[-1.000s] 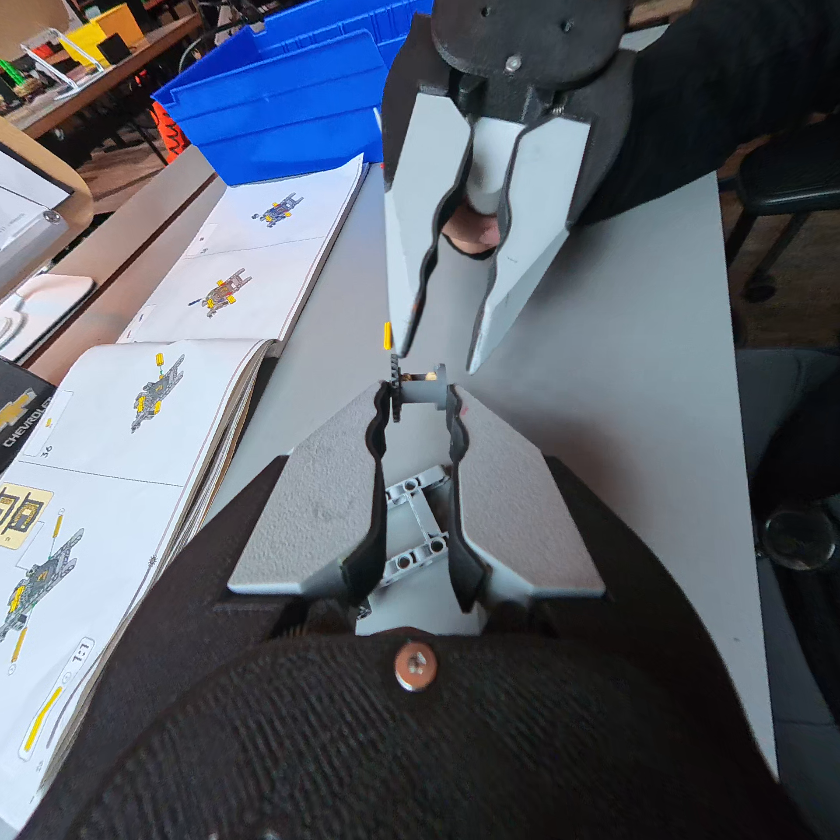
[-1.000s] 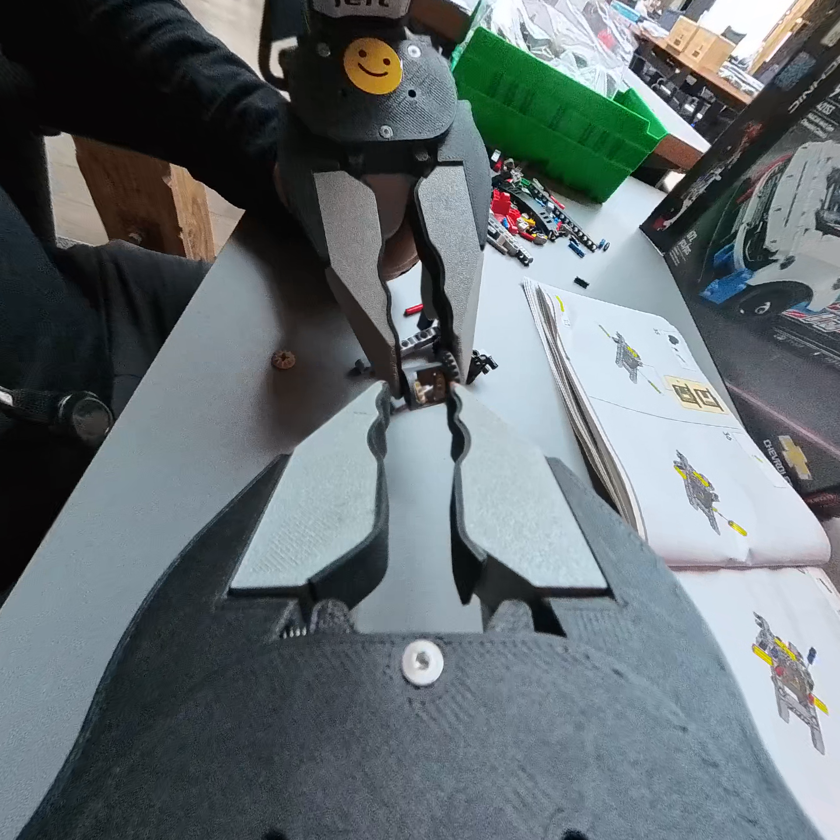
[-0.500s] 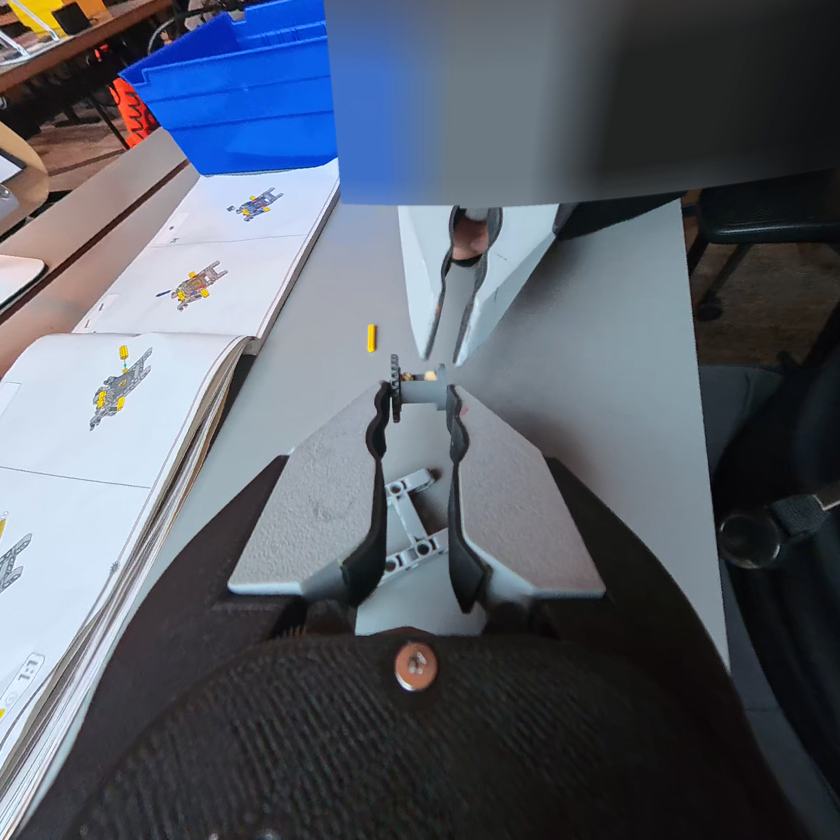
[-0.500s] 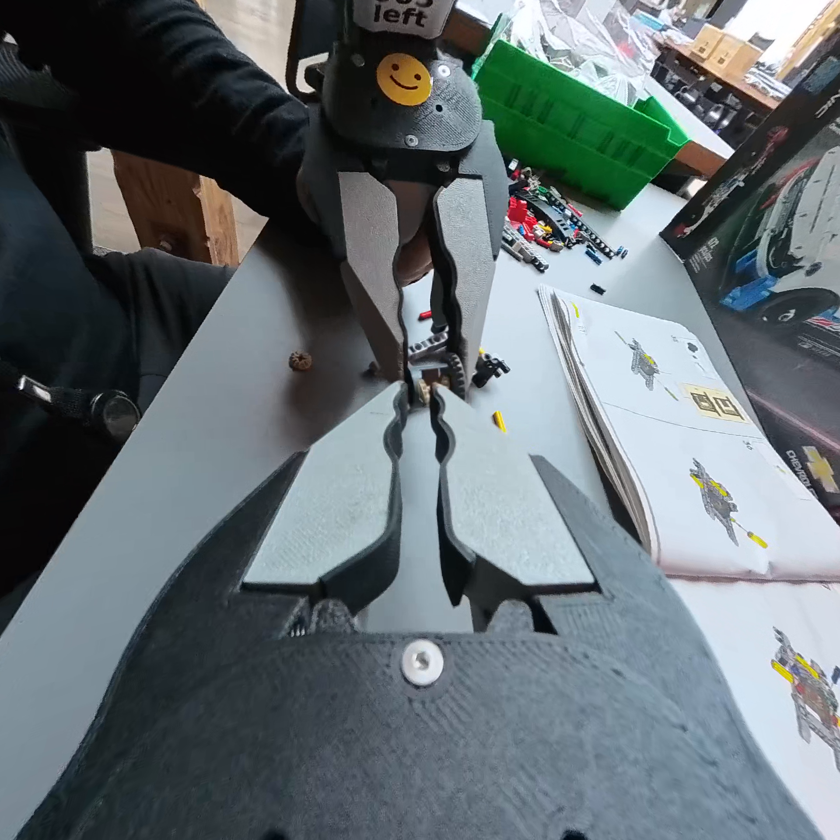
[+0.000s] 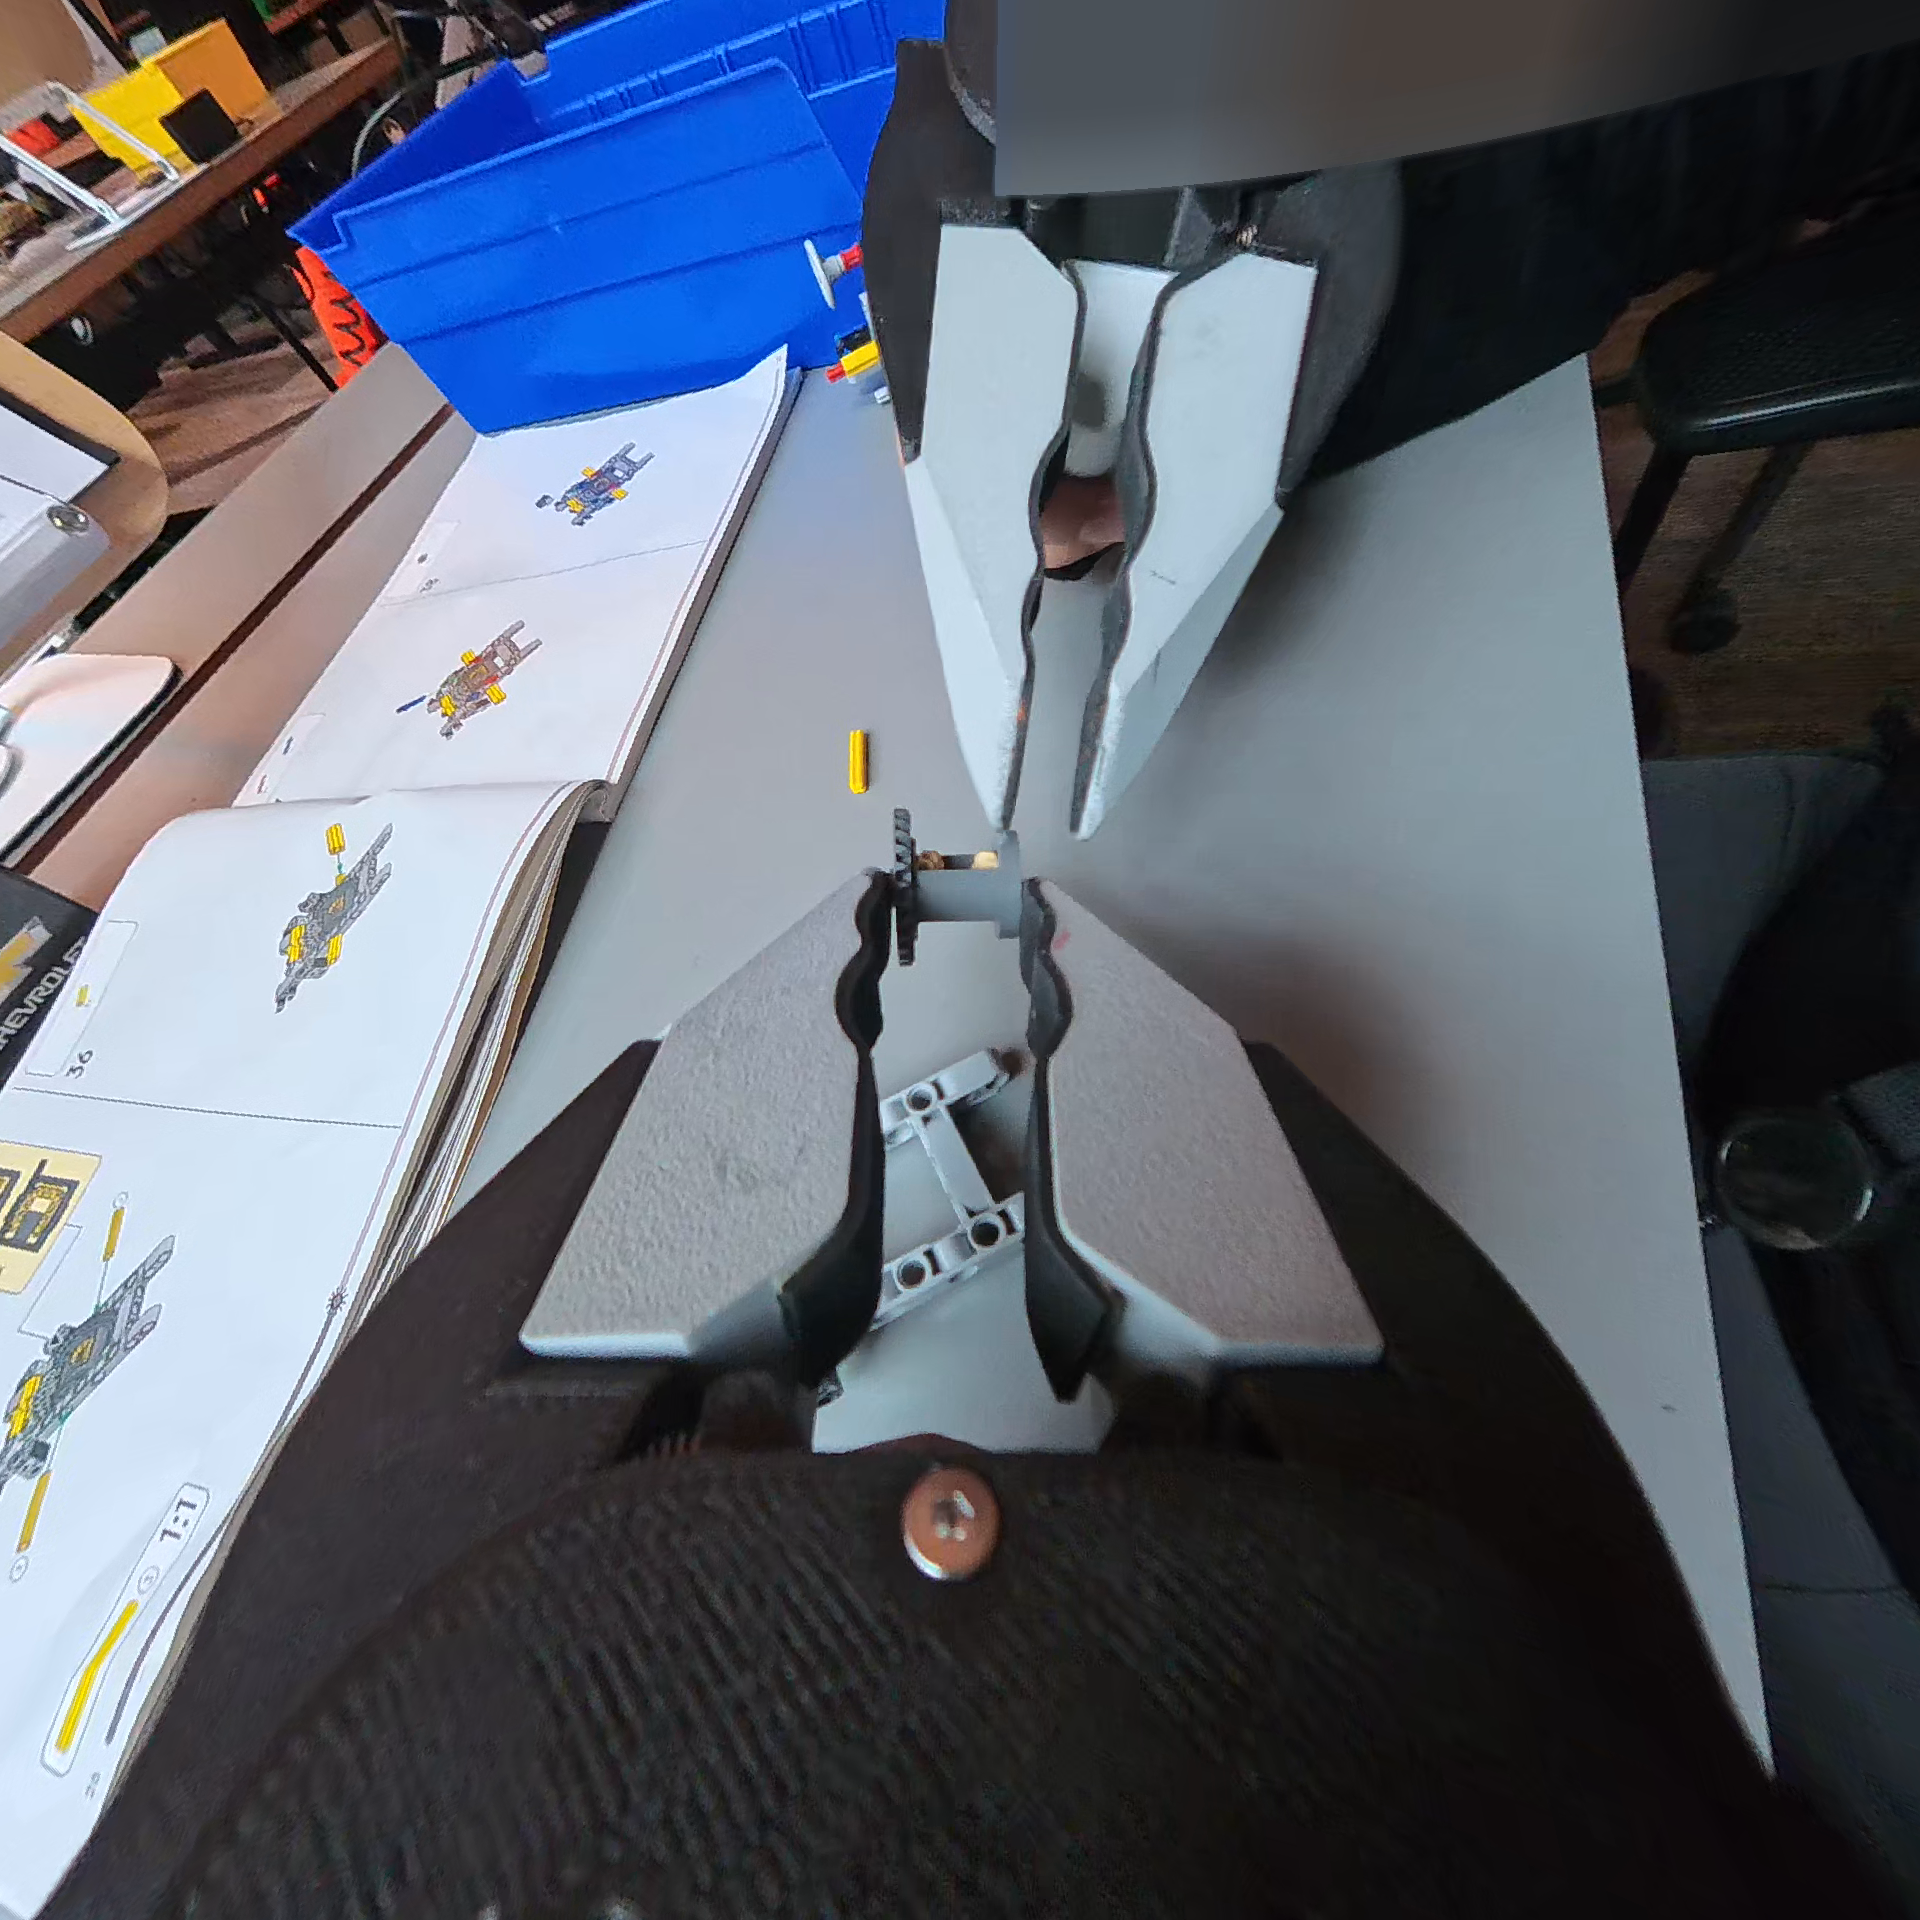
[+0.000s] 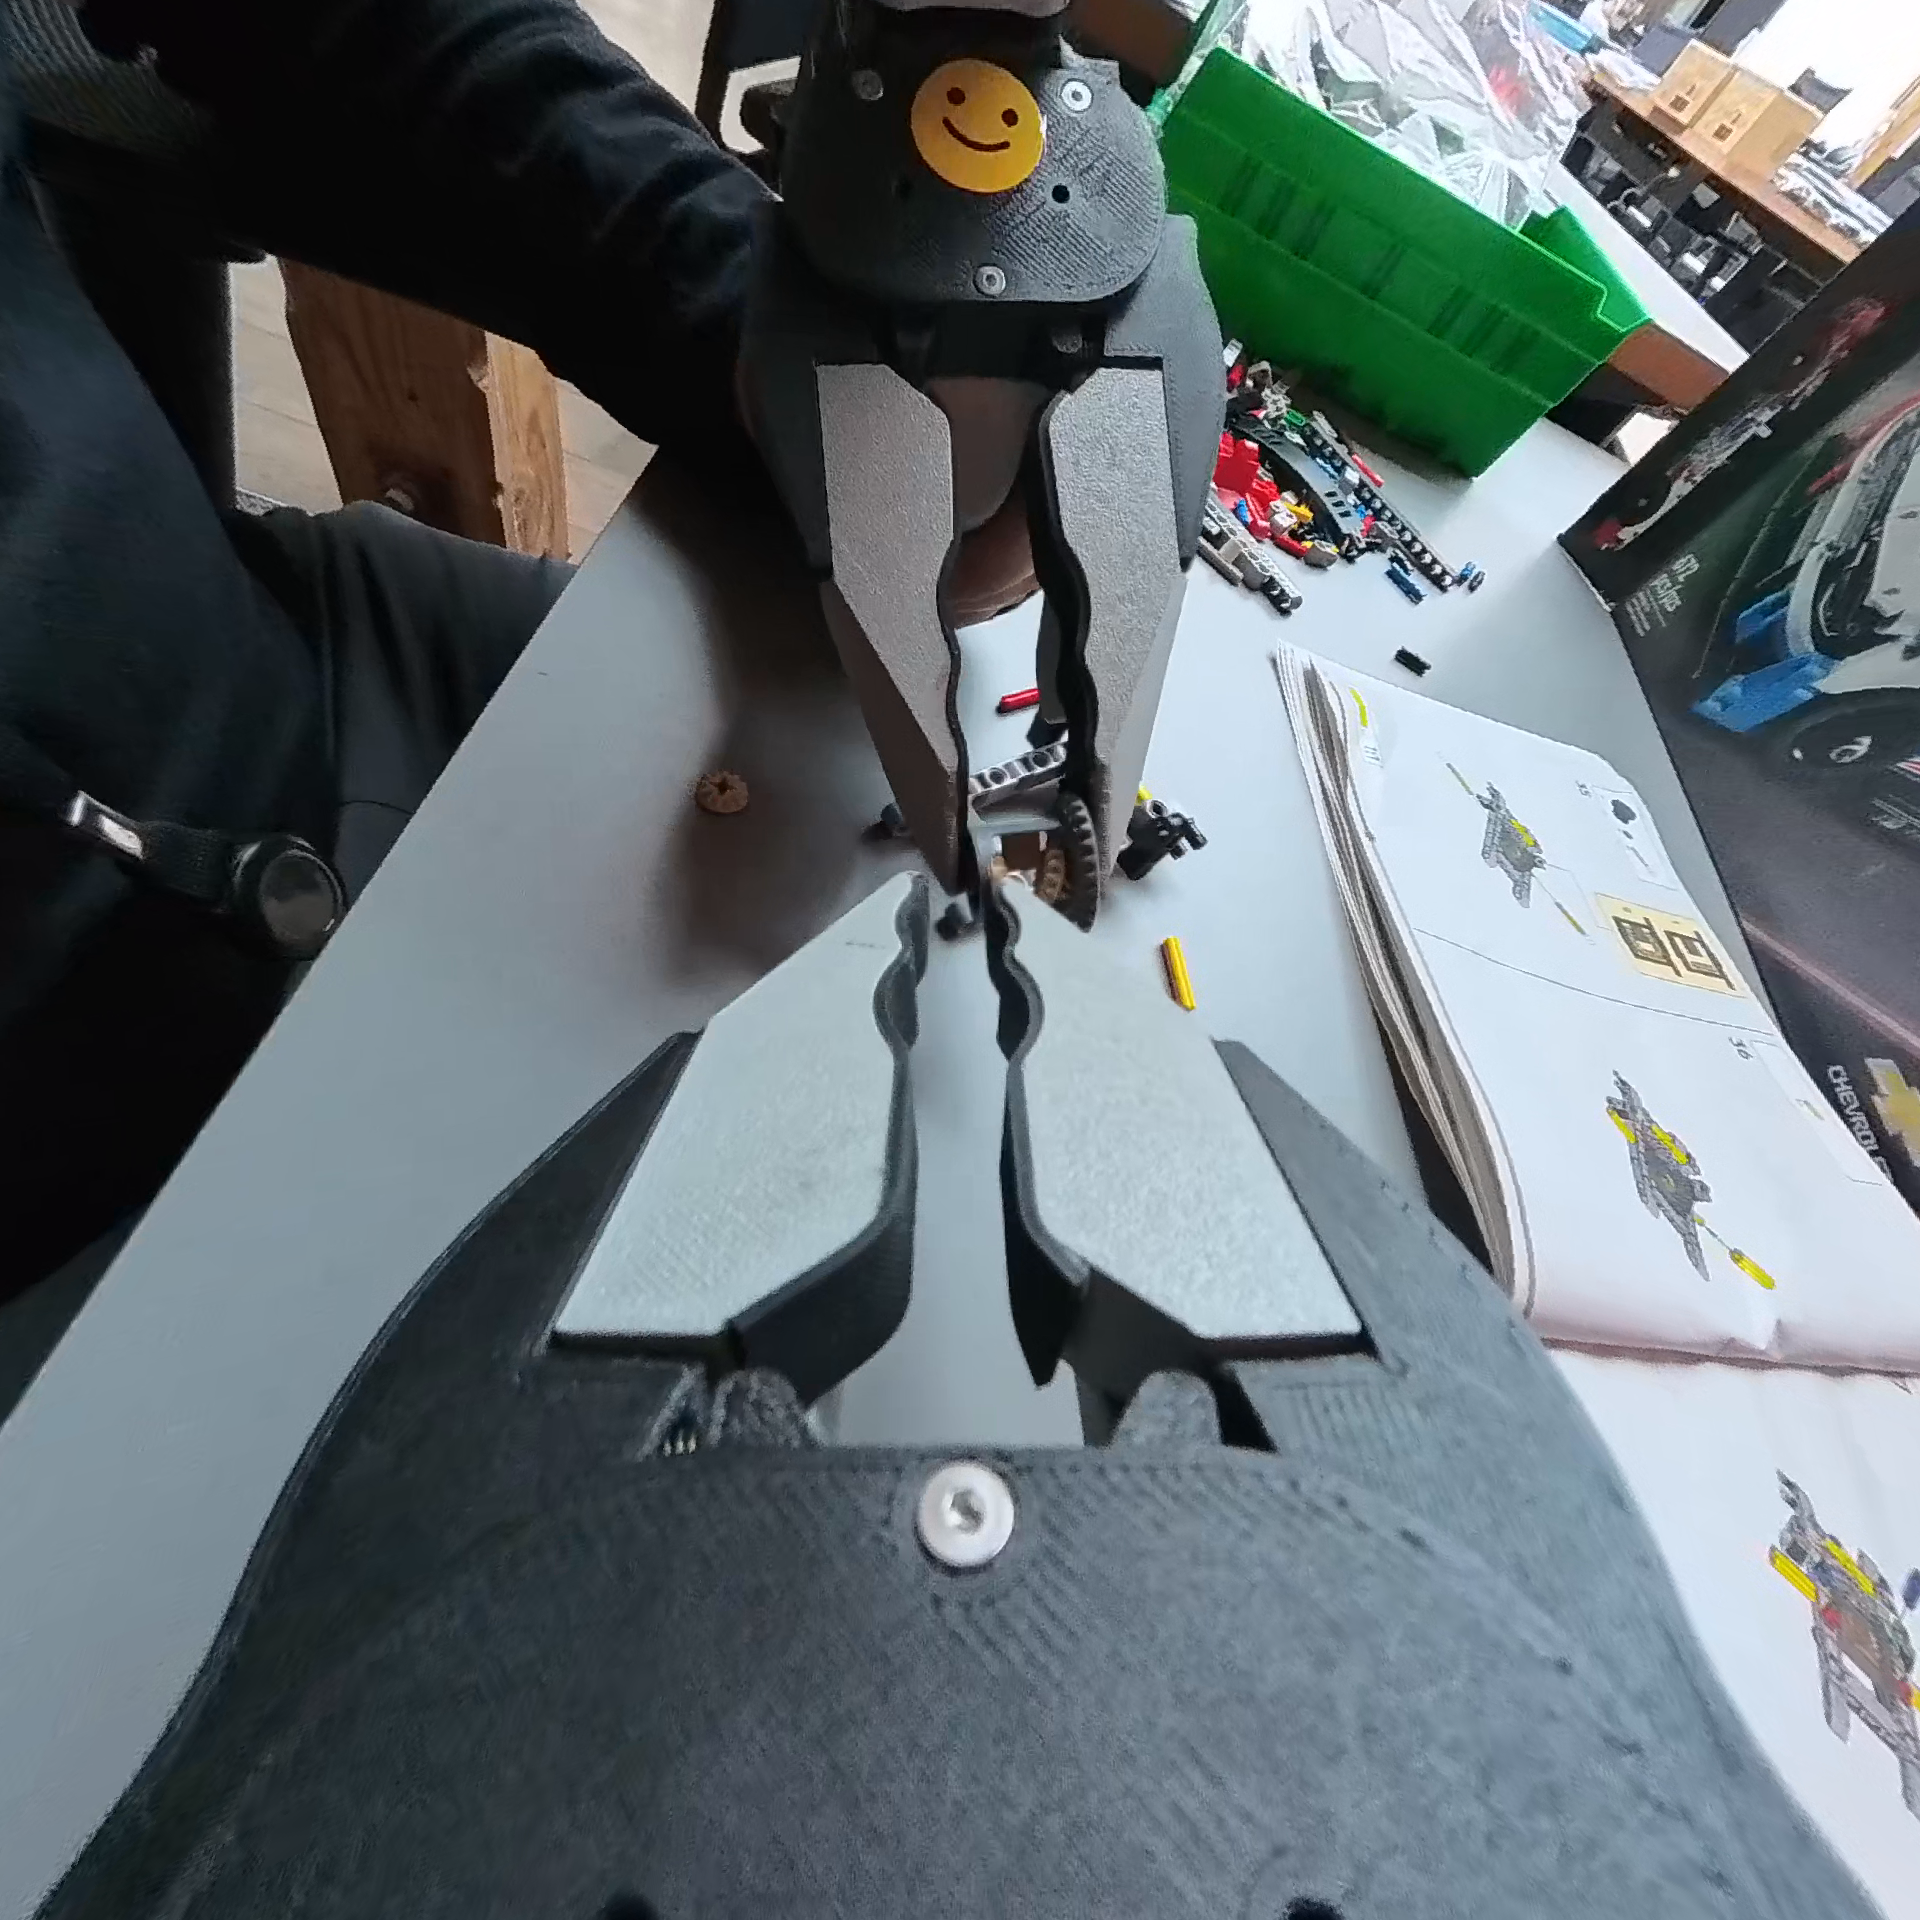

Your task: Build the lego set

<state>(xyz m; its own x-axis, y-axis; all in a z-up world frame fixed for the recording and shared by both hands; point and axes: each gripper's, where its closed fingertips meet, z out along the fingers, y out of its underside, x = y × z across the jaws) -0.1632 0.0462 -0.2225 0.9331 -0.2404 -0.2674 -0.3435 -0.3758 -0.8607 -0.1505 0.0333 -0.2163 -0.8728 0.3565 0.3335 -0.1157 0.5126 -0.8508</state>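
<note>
My left gripper (image 5: 956, 899) is shut on a small grey lego assembly (image 5: 961, 891) with a black gear (image 5: 902, 883) on one end, held above the table. It shows from the front in the right wrist view (image 6: 1023, 847), where the gear (image 6: 1081, 852) is clear. My right gripper (image 6: 958, 904) faces it tip to tip, jaws a narrow gap apart with nothing seen between them. Its fingertips (image 5: 1006, 821) touch the assembly's end. A yellow pin (image 5: 857, 761) lies on the table beside them, also in the right wrist view (image 6: 1177, 971).
An open instruction booklet (image 5: 312, 987) lies along one side of the grey table (image 5: 1351, 935). A grey lego frame (image 5: 940, 1174) lies under my left gripper. A tan gear (image 6: 720, 795), black parts (image 6: 1164, 836) and a pile of pieces (image 6: 1299, 509) lie beyond. A blue bin (image 5: 603, 249), green bin (image 6: 1382, 249) and set box (image 6: 1818, 520) border the table. My left gripper's tips are some 10 cm from the yellow pin (image 5: 857, 761).
My right gripper's jaws have narrowed from a wide gap to a slim one and stay at the assembly's end. The yellow pin that was at its tip now lies on the table.
</note>
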